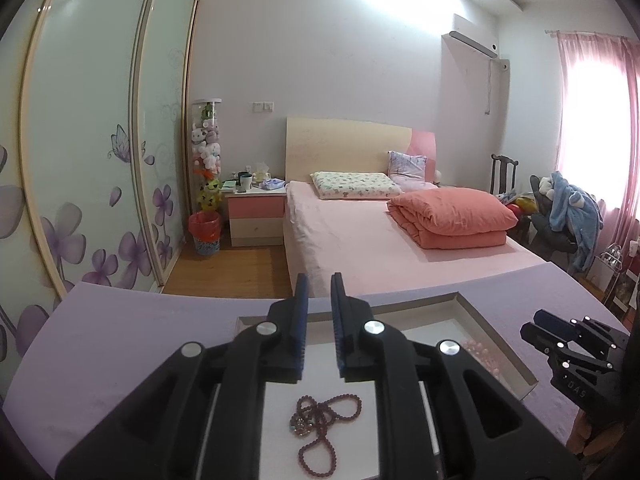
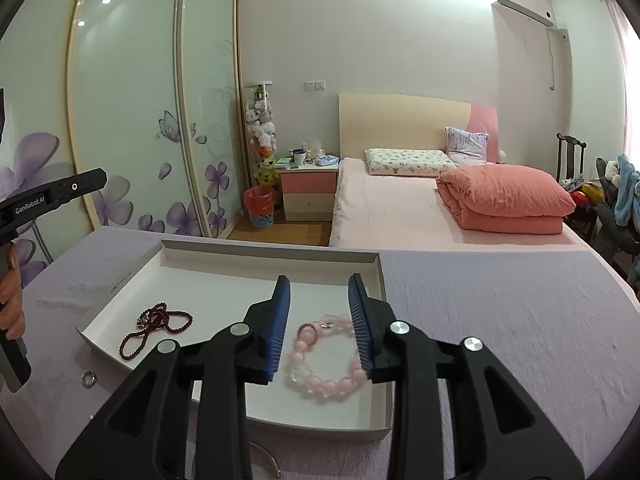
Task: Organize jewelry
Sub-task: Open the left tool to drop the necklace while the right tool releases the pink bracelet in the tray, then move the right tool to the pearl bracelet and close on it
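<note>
A shallow white box [image 2: 172,249] lies on the lilac table. In it are a dark red bead necklace [image 2: 154,326], at its left, and a pink bead bracelet [image 2: 324,360], at its right. A small silver ring [image 2: 88,378] lies on the table outside the box's left front corner. My right gripper [image 2: 319,286] is open and empty, its jaws above the pink bracelet. My left gripper [image 1: 319,280] is open and empty, above the dark red necklace [image 1: 324,424] in the box [image 1: 496,336]. The right gripper also shows at the right of the left wrist view [image 1: 536,320].
The lilac tablecloth [image 2: 500,320] covers the table. Behind it stand a pink bed [image 2: 400,208], a nightstand [image 2: 308,192], a red bin [image 2: 260,206] and a sliding wardrobe [image 2: 132,120]. A thin metal bangle [image 2: 272,460] peeks out at the box's front edge.
</note>
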`<state>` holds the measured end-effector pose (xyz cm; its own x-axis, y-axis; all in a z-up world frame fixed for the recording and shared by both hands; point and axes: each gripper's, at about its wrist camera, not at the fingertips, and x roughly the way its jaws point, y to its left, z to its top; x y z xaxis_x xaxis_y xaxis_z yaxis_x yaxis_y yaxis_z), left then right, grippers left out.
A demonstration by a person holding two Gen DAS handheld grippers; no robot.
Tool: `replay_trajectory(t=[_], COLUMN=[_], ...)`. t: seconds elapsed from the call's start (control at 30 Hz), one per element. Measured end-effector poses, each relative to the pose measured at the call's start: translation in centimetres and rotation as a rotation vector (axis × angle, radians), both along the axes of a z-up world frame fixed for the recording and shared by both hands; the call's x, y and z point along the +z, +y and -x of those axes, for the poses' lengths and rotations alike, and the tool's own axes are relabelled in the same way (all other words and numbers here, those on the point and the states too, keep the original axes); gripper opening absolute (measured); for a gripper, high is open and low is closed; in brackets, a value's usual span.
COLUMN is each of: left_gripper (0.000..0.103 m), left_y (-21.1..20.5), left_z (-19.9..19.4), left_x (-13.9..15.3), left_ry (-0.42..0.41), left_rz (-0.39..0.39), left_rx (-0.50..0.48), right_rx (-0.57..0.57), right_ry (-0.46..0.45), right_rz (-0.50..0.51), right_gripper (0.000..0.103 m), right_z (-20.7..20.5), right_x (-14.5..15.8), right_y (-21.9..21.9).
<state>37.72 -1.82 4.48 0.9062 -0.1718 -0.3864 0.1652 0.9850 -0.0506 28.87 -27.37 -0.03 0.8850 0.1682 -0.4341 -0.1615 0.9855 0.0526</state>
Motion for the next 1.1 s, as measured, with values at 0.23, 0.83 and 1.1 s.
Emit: replay_trajectory(t=[0.23, 0.83, 1.1], left_gripper=[0.017, 0.034, 0.043], left_y=[0.8, 3.4, 3.5], left_z=[0.7, 11.1, 17.1], left_x=[-0.5, -3.0, -5.7], left_ry=[0.004, 0.025, 0.092], left_rz=[-0.01, 0.011, 0.039], left_rx=[0.009, 0.009, -0.019], right_rx=[-0.002, 0.057, 0.075], right_ry=[-0.009, 0.086, 0.23], right_rz=[-0.002, 0.02, 0.032], right_gripper=[0.032, 0.032, 0.032], right_z=[0.4, 9.7, 13.5], right_x=[0.2, -1.5, -4.2], right_y=[0.1, 0.6, 0.8])
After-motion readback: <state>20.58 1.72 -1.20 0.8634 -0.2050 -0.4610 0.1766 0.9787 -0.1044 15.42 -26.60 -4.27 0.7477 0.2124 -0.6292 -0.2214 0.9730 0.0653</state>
